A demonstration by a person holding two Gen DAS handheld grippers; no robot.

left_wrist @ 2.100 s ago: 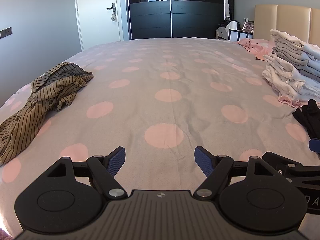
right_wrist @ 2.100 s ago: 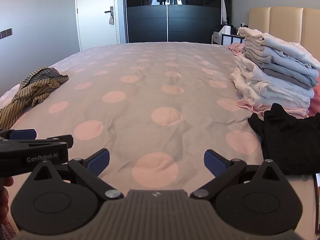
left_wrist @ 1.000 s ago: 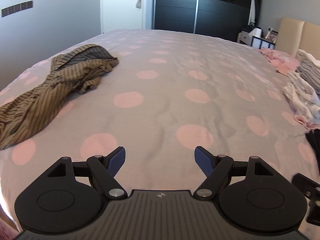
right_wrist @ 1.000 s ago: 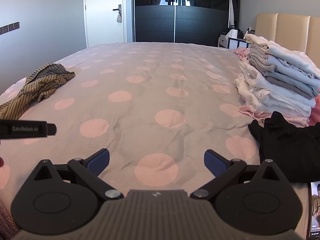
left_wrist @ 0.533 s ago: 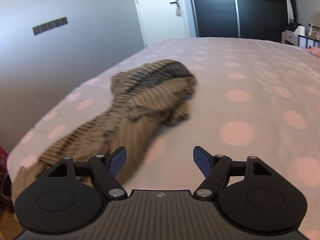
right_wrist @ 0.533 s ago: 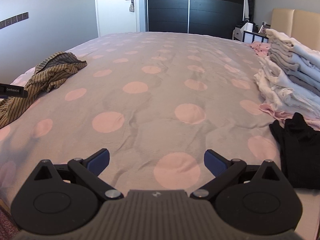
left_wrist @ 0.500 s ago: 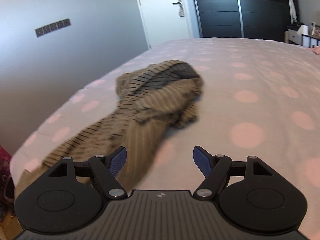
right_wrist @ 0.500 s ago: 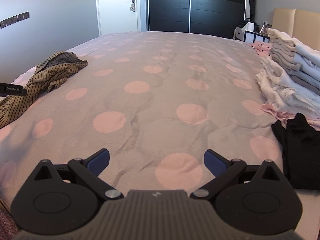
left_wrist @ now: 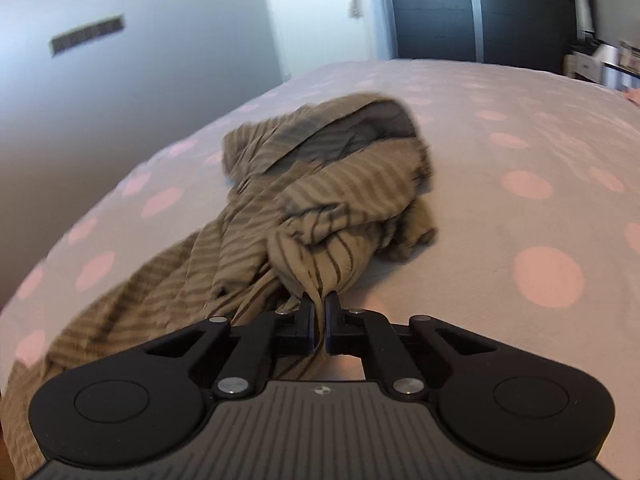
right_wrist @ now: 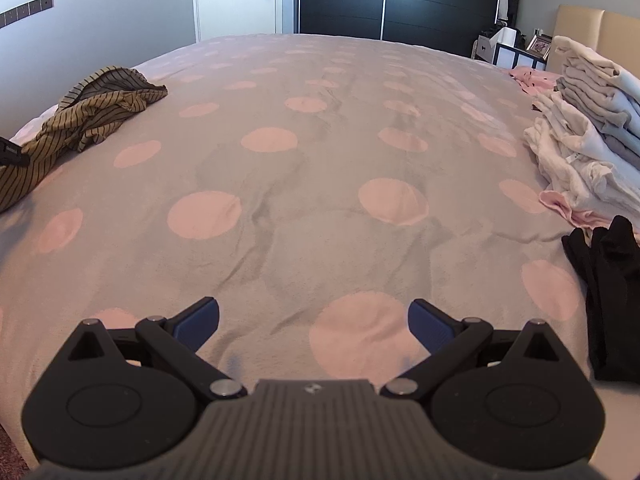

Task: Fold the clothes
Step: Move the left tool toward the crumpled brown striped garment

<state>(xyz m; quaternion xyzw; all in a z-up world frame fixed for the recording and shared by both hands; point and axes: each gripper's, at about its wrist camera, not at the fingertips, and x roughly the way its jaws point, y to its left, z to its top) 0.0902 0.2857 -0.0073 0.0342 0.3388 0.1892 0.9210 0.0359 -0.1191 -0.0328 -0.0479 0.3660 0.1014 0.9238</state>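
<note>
Pinching a fold of the striped garment (left_wrist: pixel 320 216), the left gripper (left_wrist: pixel 319 322) has its fingers (left_wrist: pixel 306 320) just closed, with only a thin ridge of cloth seen between them. The grip is taken at the near edge of the crumpled heap, probably so the garment can be dragged or lifted clear for spreading. The heap is bunched near the left edge of the bed (right_wrist: pixel 320 160), with a tail of cloth trailing toward the near corner and seemingly over the side. The right gripper (right_wrist: pixel 314 320) is held low above the bare middle of the bed, its fingers (right_wrist: pixel 198 318) spread wide and nothing between them. That broad spotted stretch is judged roomy enough for laying the garment flat. A stack of folded clothes (right_wrist: pixel 592 120) is kept along the right edge, with a black garment (right_wrist: pixel 608 300) just beside it.
</note>
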